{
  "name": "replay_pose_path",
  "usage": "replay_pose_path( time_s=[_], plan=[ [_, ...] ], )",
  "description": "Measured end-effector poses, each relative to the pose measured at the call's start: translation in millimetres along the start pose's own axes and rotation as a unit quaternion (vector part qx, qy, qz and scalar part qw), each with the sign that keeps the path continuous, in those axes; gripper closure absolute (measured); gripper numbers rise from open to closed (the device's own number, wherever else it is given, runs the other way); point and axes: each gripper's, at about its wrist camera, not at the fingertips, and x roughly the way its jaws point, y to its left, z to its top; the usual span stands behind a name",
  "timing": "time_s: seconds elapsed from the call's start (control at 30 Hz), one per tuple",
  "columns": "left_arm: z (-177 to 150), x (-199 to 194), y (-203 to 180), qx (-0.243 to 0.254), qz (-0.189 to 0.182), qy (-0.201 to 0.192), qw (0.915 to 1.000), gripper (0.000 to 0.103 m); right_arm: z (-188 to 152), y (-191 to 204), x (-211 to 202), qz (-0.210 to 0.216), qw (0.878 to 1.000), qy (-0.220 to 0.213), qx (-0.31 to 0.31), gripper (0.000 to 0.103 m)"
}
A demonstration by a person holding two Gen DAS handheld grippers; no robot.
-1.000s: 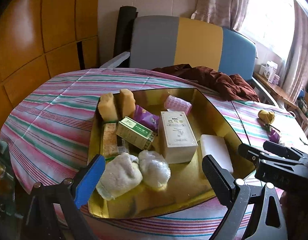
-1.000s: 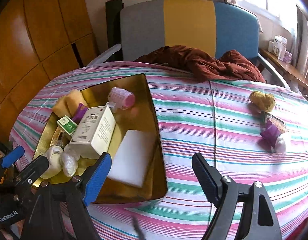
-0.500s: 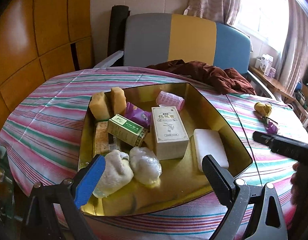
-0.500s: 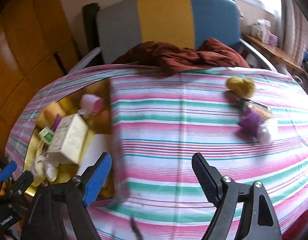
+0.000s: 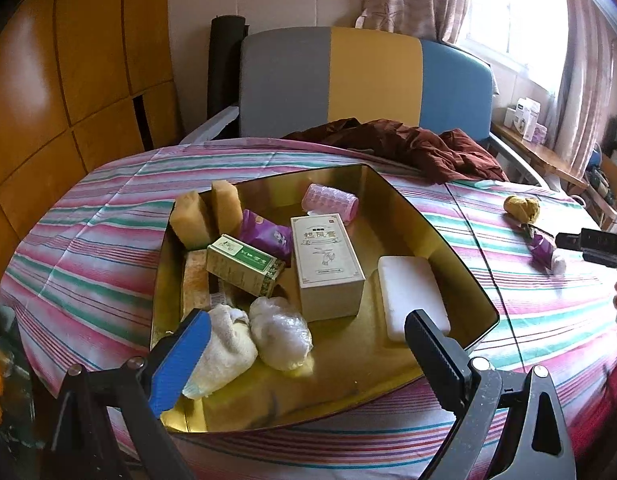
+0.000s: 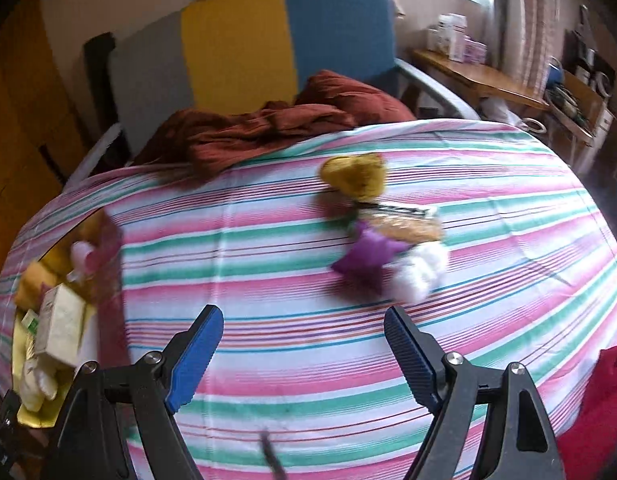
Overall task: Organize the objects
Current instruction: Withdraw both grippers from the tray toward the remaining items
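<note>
With fingers spread and empty, the right gripper [image 6: 298, 346] faces the loose purple packet [image 6: 366, 256] on the striped tabletop [image 6: 268, 280], a grasp judged next, while the left gripper [image 5: 308, 354], equally open, hovers over the gold tray [image 5: 460, 264].

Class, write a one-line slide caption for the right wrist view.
Open right hand-held gripper above the striped tablecloth, facing a small pile of loose items.

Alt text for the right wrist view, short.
Open hand-held gripper above a striped tablecloth, facing a blurred cluster: yellow yarn-like ball, purple packet, white bundle. Gold tray of boxes at left edge.
</note>
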Motion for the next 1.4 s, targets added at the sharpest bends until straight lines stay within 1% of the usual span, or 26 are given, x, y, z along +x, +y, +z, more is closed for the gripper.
replay_pose_path(
  time_s=[0.3, 0.43, 0.6, 0.7, 0.83, 1.0, 1.4],
  plan=[
    [3.0, -0.4, -11.8, 0.018, -0.008, -0.002, 0.9998, 0.005, 27.1, -62.0, 22.6, -0.045, 0.997, 0.009, 0.068, 0.019],
    [4.5, 1.3, -19.0, 0.027, -0.010, 0.001, 0.9996, 0.005, 32.9, -83.2, 40.9, -0.051, 0.993, 0.019, 0.104, 0.019],
    [6.7, 5.0, -28.0, 0.038, -0.010, 0.006, 0.9992, 0.005, 31.1, -103.3, 60.1, -0.042, 0.988, 0.047, 0.144, 0.019],
    [8.7, 7.0, -33.8, 0.043, -0.013, 0.007, 0.9989, 0.005, 30.0, -108.9, 63.6, -0.032, 0.985, 0.053, 0.158, 0.019],
    [12.4, 9.2, -43.4, 0.053, -0.020, 0.008, 0.9984, 0.005, 28.9, -111.6, 69.7, -0.007, 0.983, 0.066, 0.170, 0.019],
    [19.1, 11.4, -59.1, 0.070, -0.030, 0.006, 0.9971, 0.005, 30.2, -108.5, 77.1, 0.013, 0.983, 0.077, 0.167, 0.019],
    [33.2, 20.1, -104.9, 0.110, -0.062, 0.004, 0.9920, 0.005, 32.7, -102.7, 88.7, 0.042, 0.982, 0.095, 0.160, 0.019]
  ],
)
